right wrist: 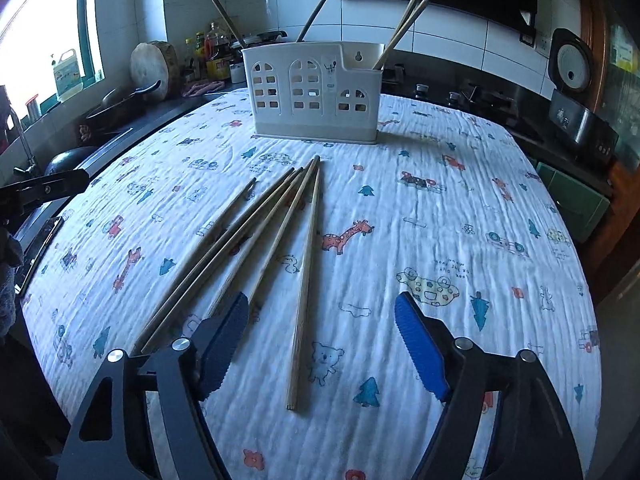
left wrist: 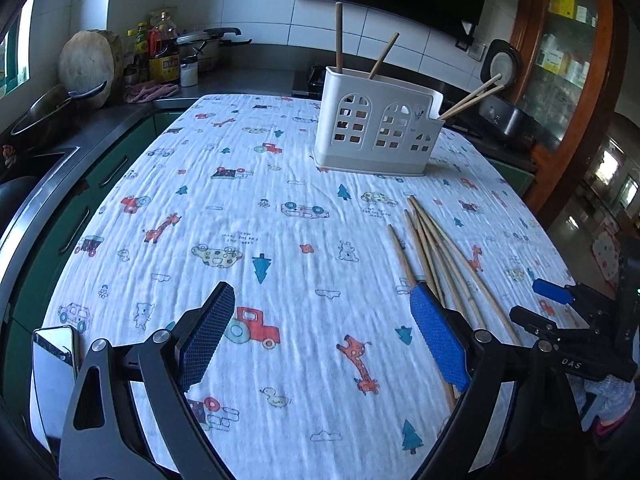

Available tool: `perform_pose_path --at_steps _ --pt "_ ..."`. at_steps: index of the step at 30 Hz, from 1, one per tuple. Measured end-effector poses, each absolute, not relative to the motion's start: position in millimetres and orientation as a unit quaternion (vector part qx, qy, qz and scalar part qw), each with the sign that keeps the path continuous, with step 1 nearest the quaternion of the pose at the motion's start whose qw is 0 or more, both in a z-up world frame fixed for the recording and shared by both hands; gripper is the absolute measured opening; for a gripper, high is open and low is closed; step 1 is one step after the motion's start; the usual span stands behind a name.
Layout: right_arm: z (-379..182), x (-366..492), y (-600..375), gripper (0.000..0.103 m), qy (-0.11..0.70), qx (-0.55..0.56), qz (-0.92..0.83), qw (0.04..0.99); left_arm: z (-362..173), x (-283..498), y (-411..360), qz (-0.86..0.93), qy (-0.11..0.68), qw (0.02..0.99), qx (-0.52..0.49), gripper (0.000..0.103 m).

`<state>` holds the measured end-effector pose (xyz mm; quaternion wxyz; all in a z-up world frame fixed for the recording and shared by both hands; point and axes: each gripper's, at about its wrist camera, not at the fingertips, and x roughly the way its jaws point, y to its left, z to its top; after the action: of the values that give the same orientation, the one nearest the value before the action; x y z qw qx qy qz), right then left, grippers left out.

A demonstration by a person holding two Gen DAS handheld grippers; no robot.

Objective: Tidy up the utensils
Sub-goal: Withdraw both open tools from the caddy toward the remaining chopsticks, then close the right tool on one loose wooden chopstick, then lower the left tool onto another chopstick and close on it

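Note:
A white plastic utensil holder (left wrist: 376, 128) (right wrist: 316, 96) stands upright at the far side of the table with several wooden chopsticks (left wrist: 384, 56) (right wrist: 400, 28) sticking out of it. Several more wooden chopsticks (left wrist: 440, 256) (right wrist: 260, 236) lie loose on the cloth. My left gripper (left wrist: 324, 340) is open and empty, with the loose chopsticks by its right finger. My right gripper (right wrist: 320, 344) is open and empty; one chopstick (right wrist: 306, 280) lies between its fingers on the cloth. The right gripper also shows in the left wrist view (left wrist: 560, 304).
The table wears a white cloth with cartoon prints (left wrist: 240, 220) (right wrist: 460, 220). A phone (left wrist: 56, 364) lies at its near left corner. A counter with bottles (left wrist: 164, 52), pots and a wooden board (left wrist: 86, 64) runs along the left and back. A cabinet (left wrist: 560, 60) stands at right.

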<state>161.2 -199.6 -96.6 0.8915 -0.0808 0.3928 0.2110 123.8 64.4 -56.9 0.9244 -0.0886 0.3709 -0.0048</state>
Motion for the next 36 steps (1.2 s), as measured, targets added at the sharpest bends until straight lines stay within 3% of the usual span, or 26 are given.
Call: perform_pose_path --at_steps 8,22,26,36 --pt "-104 168 -186 0.042 0.412 -0.081 0.225 0.879 -63 121 63 -0.005 0.379 0.921 -0.092 0.088" --pt "-117 180 -176 0.015 0.439 -0.091 0.212 0.868 -78 119 52 -0.015 0.404 0.908 -0.113 0.087" --pt "-118 181 -177 0.008 0.437 -0.094 0.207 0.87 -85 123 40 -0.02 0.42 0.9 -0.119 0.076" --pt "-116 180 -193 0.007 0.437 -0.083 0.208 0.871 -106 139 8 -0.042 0.47 0.864 -0.172 0.049"
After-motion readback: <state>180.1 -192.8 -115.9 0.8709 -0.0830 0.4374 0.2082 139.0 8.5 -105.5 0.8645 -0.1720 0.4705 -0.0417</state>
